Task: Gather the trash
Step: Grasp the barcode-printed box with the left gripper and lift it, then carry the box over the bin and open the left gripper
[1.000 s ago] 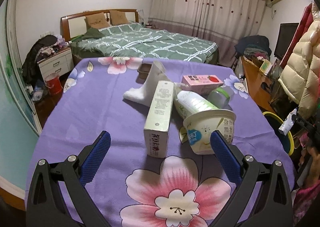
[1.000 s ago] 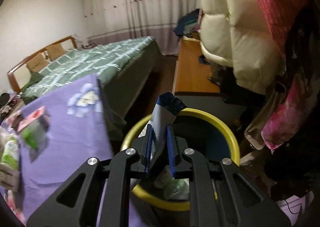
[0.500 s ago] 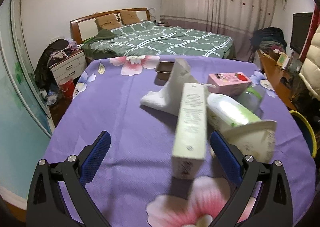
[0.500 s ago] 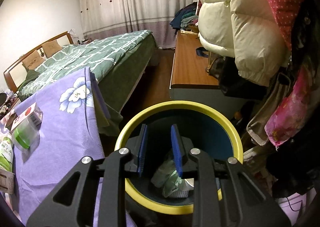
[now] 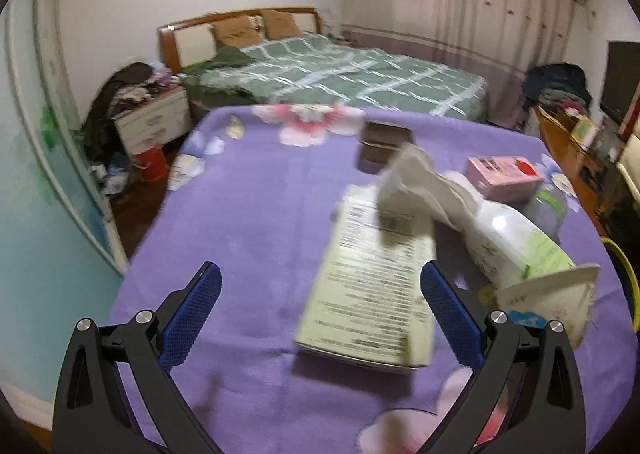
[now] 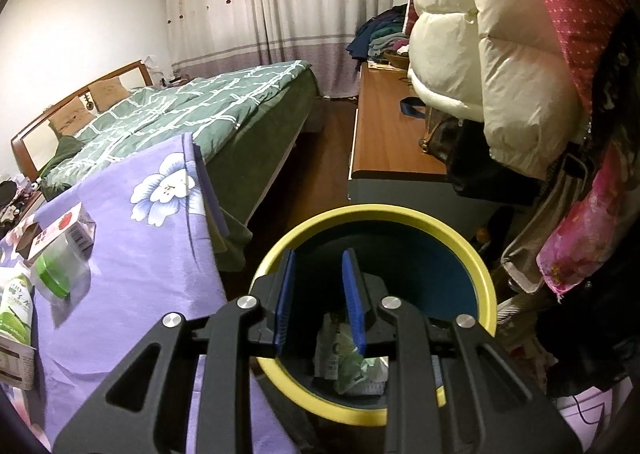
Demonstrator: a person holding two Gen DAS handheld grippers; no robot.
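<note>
Clutter crowded the purple flowered tablecloth (image 5: 248, 222) on the side toward the yellow-rimmed trash bin (image 6: 476, 262): a tall pale-green carton (image 5: 372, 290) stood nearest the left gripper (image 5: 320, 294), blurred, with a crumpled white paper bag (image 5: 416, 182) behind it, a white and green bottle (image 5: 516, 238) lying beside it, and a white paper cup (image 5: 548, 302) tipped on its side next to the bottle. Farther from the bin than these sat a pink box (image 5: 502, 174), a clear jar with a green lid (image 5: 548, 206) and a small brown tray (image 5: 386, 134). The left gripper hung with its blue pads spread wide and nothing clamped; the carton stood between them, close to the bin-side pad, though contact could not be told through the blur. Away from the bin the cloth lay bare out to its rounded edge, with floor, a white nightstand (image 5: 154, 122) and a green-quilted bed (image 5: 344, 74) beyond. The right gripper (image 6: 318, 296) hung over the bin's mouth, its jaws having just been opening, parted narrowly and holding nothing; crumpled wrappers (image 6: 352, 362) lay at the bin's bottom. The bin stood just off the table's edge, hemmed by a cream puffer coat (image 6: 472, 34) and pink garments on its far side and a low wooden cabinet (image 6: 384, 142) behind, with a strip of wood floor between that cabinet and the bed.
</note>
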